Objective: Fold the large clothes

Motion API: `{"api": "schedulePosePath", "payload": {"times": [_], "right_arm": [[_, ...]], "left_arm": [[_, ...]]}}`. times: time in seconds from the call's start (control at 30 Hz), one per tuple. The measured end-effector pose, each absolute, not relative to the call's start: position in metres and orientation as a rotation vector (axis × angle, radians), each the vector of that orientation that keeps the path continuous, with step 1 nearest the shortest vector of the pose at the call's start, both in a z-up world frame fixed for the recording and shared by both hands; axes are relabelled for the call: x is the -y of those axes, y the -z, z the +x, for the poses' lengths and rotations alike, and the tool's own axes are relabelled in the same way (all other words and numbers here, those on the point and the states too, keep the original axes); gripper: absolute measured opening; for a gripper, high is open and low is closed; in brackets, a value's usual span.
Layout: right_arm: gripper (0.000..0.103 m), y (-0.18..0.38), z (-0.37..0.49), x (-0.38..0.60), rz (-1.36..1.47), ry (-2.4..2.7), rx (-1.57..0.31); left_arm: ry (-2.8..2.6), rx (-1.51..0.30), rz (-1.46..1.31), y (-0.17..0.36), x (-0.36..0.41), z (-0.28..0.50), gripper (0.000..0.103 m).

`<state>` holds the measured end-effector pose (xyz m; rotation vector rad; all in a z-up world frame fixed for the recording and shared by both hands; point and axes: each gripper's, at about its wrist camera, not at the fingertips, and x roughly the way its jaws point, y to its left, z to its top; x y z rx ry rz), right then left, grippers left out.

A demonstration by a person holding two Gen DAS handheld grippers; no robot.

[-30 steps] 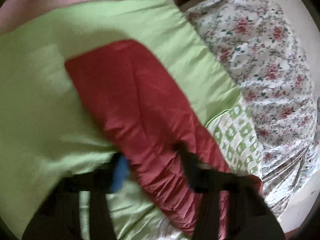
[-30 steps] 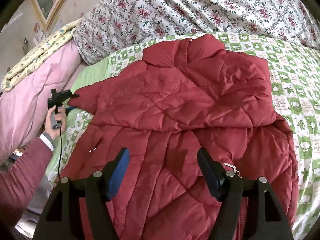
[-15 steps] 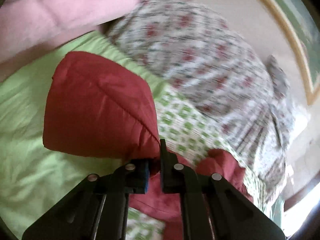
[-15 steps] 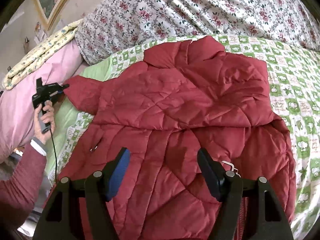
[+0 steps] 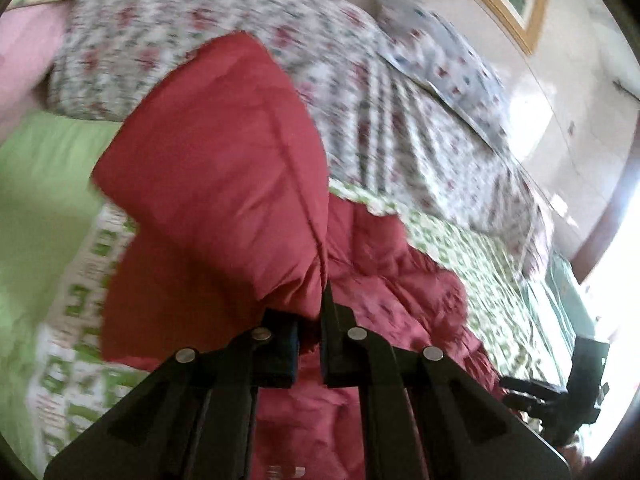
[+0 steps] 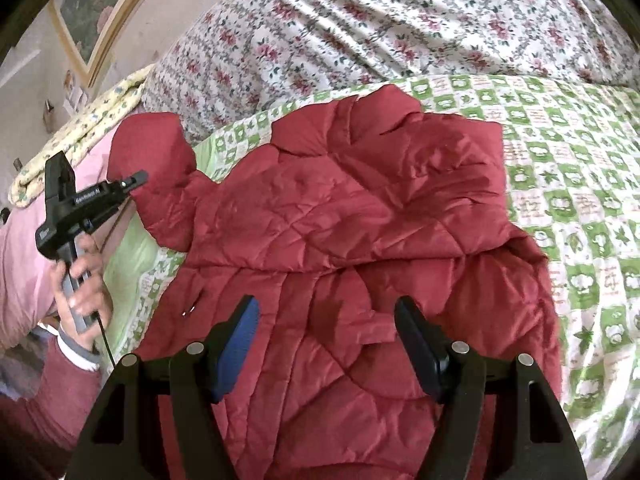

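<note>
A red quilted jacket [image 6: 360, 220] lies spread on the green-checked bedspread [image 6: 580, 168]. My left gripper [image 5: 310, 320] is shut on the jacket's left sleeve [image 5: 224, 184] and holds it lifted off the bed. In the right wrist view the left gripper [image 6: 138, 180] shows at far left with the raised sleeve [image 6: 156, 160] in it. My right gripper [image 6: 326, 320] is open and empty, hovering over the jacket's lower front; it also shows at the lower right of the left wrist view [image 5: 560, 396].
A floral duvet [image 6: 400, 20] is heaped along the back of the bed. A pink quilt [image 6: 16, 264] and a yellow blanket [image 6: 80, 128] lie at the left. A framed picture [image 6: 100, 4] hangs on the wall.
My left gripper closed on the sleeve, then lifted it up and swung it toward the jacket body. The right gripper stayed open and almost still.
</note>
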<state>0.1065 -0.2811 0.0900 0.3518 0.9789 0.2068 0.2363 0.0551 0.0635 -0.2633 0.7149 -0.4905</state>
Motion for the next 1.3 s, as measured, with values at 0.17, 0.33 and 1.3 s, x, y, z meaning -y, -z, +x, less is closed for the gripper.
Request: {"api": "schedulePosePath", "payload": {"times": [0.17,0.33,1.3], "right_arm": [[0.072,-0.089,0.103,0.301,0.394,-0.180,-0.976],[0.072,-0.087,0.105,0.321,0.433,-0.159,-0.965],[0.079,-0.039,0.208,0.360,0.839,-0.243,-0.974]], "left_arm": [[0.567,-0.740,-0.197,-0.062,-0.006,0.226,0.005],[0.636,-0.777,-0.142,-0.051,0.045,0.220,0.005],[0.690,-0.976,-0.038,0.033,0.133,0.219,0.007]]}}
